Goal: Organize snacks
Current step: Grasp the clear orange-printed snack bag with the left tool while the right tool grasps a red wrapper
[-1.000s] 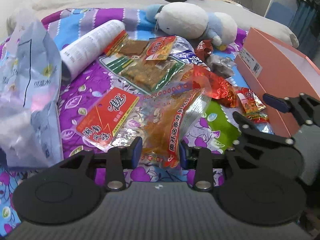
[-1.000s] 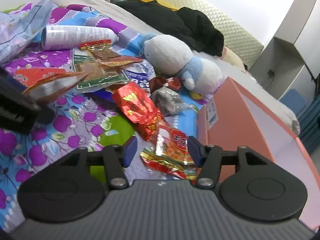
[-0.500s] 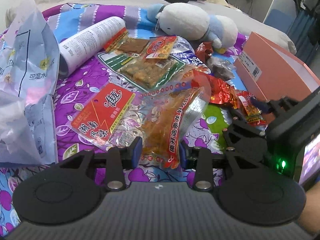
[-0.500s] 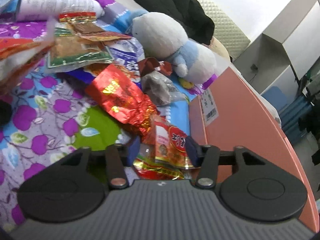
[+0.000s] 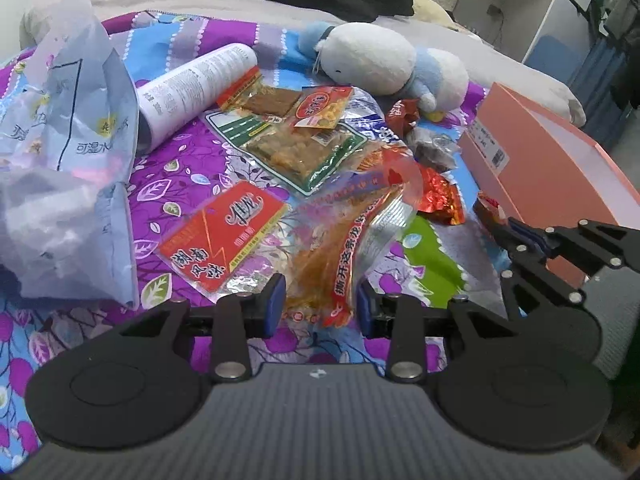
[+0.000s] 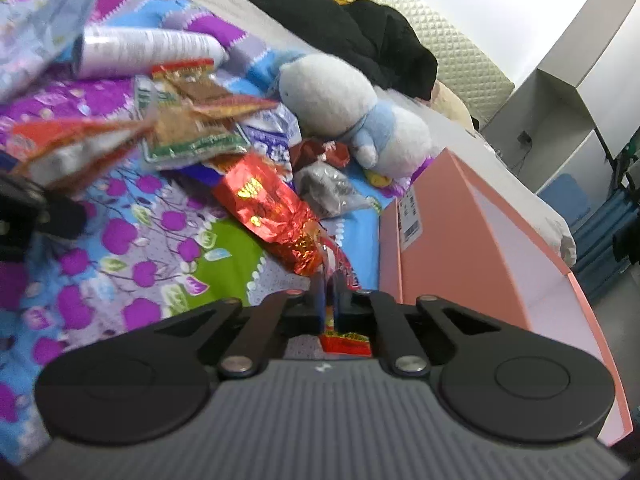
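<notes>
your left gripper (image 5: 319, 304) jaws sit spread around the near end of the orange snack packet (image 5: 340, 240), on the bedsheet (image 5: 168, 168). your right gripper (image 6: 329, 304) jaws are clenched on a small red snack packet (image 6: 345, 336), just left of the pink box (image 6: 448, 248).

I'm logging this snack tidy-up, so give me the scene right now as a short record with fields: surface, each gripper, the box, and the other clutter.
surface: floral bedspread
left gripper: jaws apart around an orange shredded-snack packet, grip unclear
right gripper: shut on a small red snack packet
box: open pink box, right of the snacks
other snacks: red foil packet, green-edged packet, red labelled packet
non-snacks: plush toy, white bottle lying down, pale plastic bag
</notes>
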`<state>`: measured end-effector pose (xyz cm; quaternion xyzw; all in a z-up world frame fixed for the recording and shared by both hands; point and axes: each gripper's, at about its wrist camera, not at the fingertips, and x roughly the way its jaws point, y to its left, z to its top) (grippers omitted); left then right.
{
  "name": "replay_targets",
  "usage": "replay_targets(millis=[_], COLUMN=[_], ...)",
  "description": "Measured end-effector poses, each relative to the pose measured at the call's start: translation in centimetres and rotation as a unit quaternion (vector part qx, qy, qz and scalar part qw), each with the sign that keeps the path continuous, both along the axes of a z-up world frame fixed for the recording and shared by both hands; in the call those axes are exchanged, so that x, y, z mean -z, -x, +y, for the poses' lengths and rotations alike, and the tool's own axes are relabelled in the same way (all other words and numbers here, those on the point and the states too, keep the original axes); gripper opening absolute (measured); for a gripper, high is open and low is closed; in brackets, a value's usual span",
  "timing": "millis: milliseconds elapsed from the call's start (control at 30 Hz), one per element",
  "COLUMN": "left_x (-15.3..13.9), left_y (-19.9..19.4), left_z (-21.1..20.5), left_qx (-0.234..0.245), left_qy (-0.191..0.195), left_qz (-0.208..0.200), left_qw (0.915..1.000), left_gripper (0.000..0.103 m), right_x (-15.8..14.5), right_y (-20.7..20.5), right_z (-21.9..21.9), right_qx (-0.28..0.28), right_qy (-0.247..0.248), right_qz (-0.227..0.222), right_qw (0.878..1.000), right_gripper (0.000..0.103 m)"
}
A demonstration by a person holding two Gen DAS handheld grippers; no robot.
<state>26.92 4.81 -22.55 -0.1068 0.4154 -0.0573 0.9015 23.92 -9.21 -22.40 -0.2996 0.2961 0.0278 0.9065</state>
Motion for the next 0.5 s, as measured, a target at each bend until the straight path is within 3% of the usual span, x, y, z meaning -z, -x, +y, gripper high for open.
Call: replay_targets(millis=[67,233,500], left_x=[-0.5,-1.2,-1.5], left_y=[0.7,3.3,8.4], left_z=[-0.3,-0.8,-1.4], left_qx=[0.003,0.01,0.016], left_qy=[-0.005,-0.012,-0.014], left_qz=[0.001,0.005,0.005], left_qw=[1.0,0.9999,0.9998], left_gripper=[0.033,0.028,0.026], right_x=[-0.5,-1.6,-2.4], right_y=[0.9,4.6,10.3], right_z=[-0.1,-0.3,-1.1], right_qx=[-0.008,-0.034,-0.06], right_qy=[-0.01,-0.021,-0.033], right_qz=[0.009,0.016,0.023], right_qw=[1.0,0.999,0.997], right_gripper=[0.006,0.006,0.006])
